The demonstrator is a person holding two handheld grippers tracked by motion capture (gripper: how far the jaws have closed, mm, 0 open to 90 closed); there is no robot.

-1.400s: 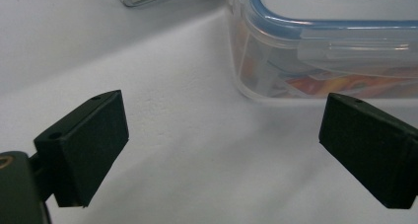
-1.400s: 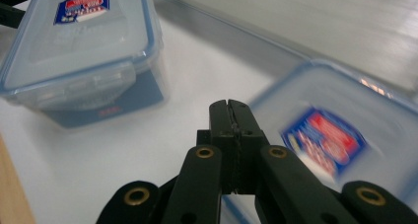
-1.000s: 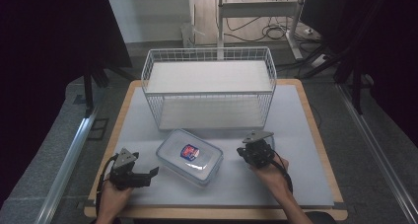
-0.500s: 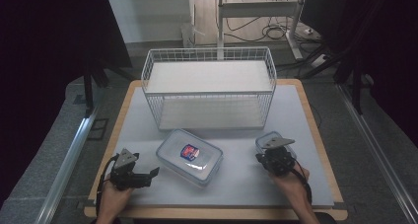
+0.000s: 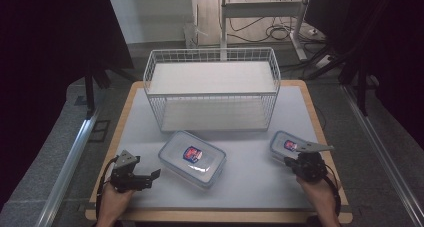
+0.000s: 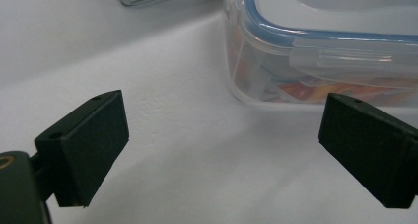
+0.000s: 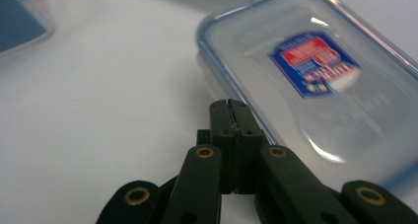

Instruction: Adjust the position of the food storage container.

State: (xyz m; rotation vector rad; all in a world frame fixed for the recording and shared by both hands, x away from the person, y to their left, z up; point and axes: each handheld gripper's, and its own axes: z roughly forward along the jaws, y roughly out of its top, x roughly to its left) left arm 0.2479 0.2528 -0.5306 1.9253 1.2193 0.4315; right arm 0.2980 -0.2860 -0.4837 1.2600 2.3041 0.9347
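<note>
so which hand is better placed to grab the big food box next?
Left, probably. The left gripper has its jaws open and aimed at the big food box, which sits just ahead of it. The right gripper is shut, beside the small box at the table's right.

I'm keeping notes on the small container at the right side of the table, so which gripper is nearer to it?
Right. The right gripper, jaws shut, sits at the near edge of the small container. The left gripper, open, is across the table, beyond the large container.
</note>
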